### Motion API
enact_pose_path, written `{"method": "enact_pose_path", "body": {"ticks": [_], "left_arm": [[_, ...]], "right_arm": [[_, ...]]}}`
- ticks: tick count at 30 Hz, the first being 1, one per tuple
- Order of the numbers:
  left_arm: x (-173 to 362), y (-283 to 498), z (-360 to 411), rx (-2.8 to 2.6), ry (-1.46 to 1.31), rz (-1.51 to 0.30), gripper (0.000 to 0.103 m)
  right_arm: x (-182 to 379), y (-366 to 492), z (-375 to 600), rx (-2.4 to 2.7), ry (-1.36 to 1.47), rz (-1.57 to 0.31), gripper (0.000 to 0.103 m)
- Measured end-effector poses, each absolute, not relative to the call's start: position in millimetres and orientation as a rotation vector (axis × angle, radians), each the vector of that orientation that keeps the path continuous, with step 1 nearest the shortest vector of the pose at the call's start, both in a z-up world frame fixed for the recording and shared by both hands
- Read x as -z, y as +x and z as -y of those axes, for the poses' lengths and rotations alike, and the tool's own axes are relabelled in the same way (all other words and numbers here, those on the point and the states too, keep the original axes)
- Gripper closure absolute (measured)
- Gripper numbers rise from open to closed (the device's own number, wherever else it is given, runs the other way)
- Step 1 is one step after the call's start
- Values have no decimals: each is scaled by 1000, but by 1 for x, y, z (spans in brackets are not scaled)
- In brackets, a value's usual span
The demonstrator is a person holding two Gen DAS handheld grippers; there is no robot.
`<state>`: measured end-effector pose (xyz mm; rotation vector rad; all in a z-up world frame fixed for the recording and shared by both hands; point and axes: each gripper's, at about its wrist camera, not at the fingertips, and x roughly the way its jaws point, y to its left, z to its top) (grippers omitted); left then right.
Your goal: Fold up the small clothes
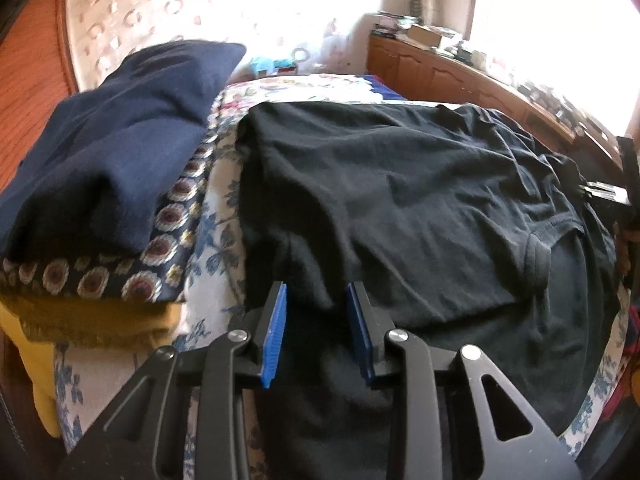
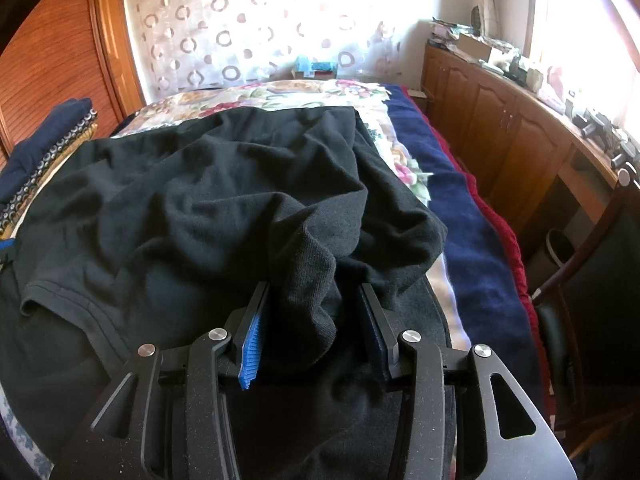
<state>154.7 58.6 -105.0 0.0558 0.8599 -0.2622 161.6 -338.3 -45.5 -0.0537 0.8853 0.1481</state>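
Note:
A black T-shirt lies spread and wrinkled on the bed, its collar toward the right. My left gripper is open, its blue pads straddling a ridge of the shirt's near edge. In the right wrist view the same shirt is bunched. My right gripper is open, with a raised fold of black fabric between its jaws, not pinched. The collar lies at the left in that view.
A stack of folded clothes, navy on top, patterned and yellow below, sits at the left. The floral bedspread and navy blanket cover the bed. Wooden cabinets and a chair stand on the right.

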Motion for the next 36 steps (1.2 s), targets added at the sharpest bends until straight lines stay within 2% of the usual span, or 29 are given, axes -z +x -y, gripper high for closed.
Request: {"method": "enact_pose_path", "body": {"ticks": [1,3,12,27,28,29,32,36], "left_arm": [[104,154,-56,265,71,-852,93],[99,151,-54,262,74,-826,97],[74,148,-61,246,15,-741,99],[75,142,-57,230,14,-726,99],[73,141,-57,228,11,-716,99],[68,138,-57,226,7,-695,99],[53,130,-57,228,-2,-648,100],[33,116,-58,239,-24,-589,100]], "right_arm": [[45,162,338,-148,-53,-885,60],[46,162,338,-148,-54,-885,60],[46,162,338,-149,-54,-885,60],[47,162,338,-151,-49,-886,60],[46,161,339,-156,-47,-883,71],[45,161,339,-171,-41,-880,87],[39,156,337,-196,-56,-845,97],[14,142,336,-237,-51,-770,98]]}}
